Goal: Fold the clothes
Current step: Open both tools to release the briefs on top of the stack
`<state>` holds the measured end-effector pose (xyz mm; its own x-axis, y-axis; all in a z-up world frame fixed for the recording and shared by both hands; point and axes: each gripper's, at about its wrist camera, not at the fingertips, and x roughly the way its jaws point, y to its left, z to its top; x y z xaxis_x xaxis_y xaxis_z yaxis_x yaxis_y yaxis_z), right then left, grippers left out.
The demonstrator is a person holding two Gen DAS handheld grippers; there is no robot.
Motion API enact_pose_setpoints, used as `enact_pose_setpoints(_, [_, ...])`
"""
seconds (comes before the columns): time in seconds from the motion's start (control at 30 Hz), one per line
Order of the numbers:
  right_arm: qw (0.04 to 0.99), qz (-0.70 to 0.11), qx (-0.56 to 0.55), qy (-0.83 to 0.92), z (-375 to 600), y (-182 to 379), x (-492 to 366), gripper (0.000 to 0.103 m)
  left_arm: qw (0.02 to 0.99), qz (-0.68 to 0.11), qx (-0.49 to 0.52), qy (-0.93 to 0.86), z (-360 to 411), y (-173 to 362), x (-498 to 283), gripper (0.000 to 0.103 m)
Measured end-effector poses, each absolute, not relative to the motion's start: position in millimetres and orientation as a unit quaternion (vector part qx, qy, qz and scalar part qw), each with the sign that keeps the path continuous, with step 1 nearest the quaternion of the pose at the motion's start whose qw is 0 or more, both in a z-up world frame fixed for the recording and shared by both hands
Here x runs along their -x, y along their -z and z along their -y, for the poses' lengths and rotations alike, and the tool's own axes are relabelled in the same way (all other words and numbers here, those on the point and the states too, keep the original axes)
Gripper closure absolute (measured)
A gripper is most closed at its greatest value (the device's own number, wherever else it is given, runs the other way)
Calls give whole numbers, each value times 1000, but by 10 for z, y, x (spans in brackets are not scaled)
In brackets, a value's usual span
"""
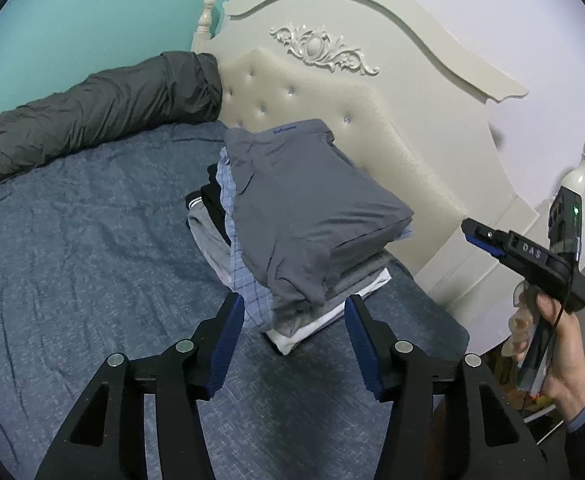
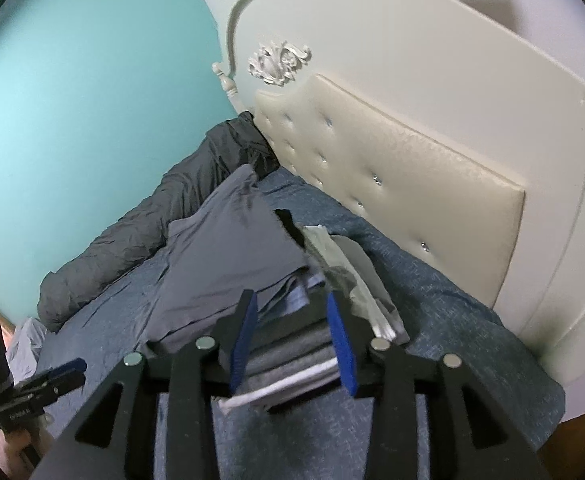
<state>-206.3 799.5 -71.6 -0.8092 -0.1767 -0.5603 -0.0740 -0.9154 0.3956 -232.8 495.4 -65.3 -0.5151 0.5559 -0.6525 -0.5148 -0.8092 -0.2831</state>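
Observation:
A stack of folded clothes [image 1: 312,216] sits on the blue bedspread [image 1: 72,272] near the headboard, with a grey garment on top, checked blue fabric and white and grey layers beneath. My left gripper [image 1: 292,304] is open just in front of the stack's near corner, with nothing between its pads. At the right of the left wrist view, a hand holds my right gripper [image 1: 476,236] off the stack's right side. In the right wrist view my right gripper [image 2: 291,300] is open, and the stack [image 2: 228,256] shows past its jaws, untouched by the pads. My left gripper [image 2: 64,368] is low at the left.
A cream tufted headboard [image 1: 372,128] stands right behind the stack. A dark grey rolled duvet [image 1: 112,100] lies along the turquoise wall. A white bedpost [image 1: 584,168] marks the bed's right corner. Pale cloth [image 2: 24,344] lies at the bed's far left edge.

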Motion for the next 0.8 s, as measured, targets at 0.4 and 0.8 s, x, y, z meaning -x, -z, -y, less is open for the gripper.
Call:
enact_pose_setpoints(0.4, [34, 168, -285, 943, -7647, 334, 1421, 45, 298, 22, 356, -885, -4790, 274, 1820, 32])
enact_pose_setpoints(0.8, [22, 136, -278, 951, -7381, 52, 875, 27, 289, 17, 330, -898, -4600, 8, 1372, 21])
